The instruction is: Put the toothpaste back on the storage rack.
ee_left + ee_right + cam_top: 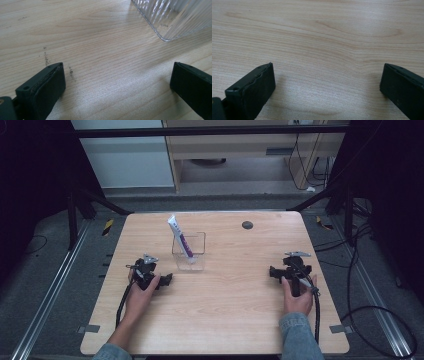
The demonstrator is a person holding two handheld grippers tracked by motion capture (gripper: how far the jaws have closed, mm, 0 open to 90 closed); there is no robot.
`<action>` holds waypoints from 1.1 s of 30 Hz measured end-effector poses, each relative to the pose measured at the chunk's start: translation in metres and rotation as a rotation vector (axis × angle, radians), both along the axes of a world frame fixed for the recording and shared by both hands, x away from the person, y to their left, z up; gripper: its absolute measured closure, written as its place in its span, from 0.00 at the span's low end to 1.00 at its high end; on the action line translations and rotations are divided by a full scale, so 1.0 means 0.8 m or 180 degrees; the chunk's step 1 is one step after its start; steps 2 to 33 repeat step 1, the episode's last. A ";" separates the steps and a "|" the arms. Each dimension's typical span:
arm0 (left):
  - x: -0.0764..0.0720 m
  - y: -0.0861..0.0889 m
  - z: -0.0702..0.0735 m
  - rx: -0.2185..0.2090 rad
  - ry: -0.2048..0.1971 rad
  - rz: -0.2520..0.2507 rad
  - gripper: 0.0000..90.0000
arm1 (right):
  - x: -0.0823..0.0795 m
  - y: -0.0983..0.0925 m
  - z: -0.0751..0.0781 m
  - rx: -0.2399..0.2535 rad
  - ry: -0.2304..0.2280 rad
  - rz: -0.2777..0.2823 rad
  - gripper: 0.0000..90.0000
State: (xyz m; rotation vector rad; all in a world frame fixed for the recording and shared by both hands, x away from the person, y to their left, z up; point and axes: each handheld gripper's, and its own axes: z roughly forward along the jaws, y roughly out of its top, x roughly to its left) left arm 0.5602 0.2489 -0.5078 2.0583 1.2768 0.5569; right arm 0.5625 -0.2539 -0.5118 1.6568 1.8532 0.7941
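Tube (179,239): stands tilted in the clear holder (190,254), top leaning toward 11 o'clock.
Left claw (168,279): your nearer one, wide open, empty; holder at its 1 o'clock.
Right claw (272,271): wide open, empty, on the worktop (225,300), well apart.

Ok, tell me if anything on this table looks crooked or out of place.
Only the tube: it leans to the left in the clear cup, its top poking out over the rim. Nothing looks spilled or broken on the table.
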 end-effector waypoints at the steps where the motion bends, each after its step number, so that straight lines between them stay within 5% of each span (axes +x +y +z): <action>1: 0.000 0.000 0.000 -0.0001 0.0000 0.0000 0.00 | -0.001 0.000 0.000 0.0004 0.0004 -0.0018 0.00; 33: 0.000 0.000 0.000 -0.0001 0.0000 0.0000 0.00 | -0.001 0.000 0.000 0.0004 0.0004 -0.0018 0.00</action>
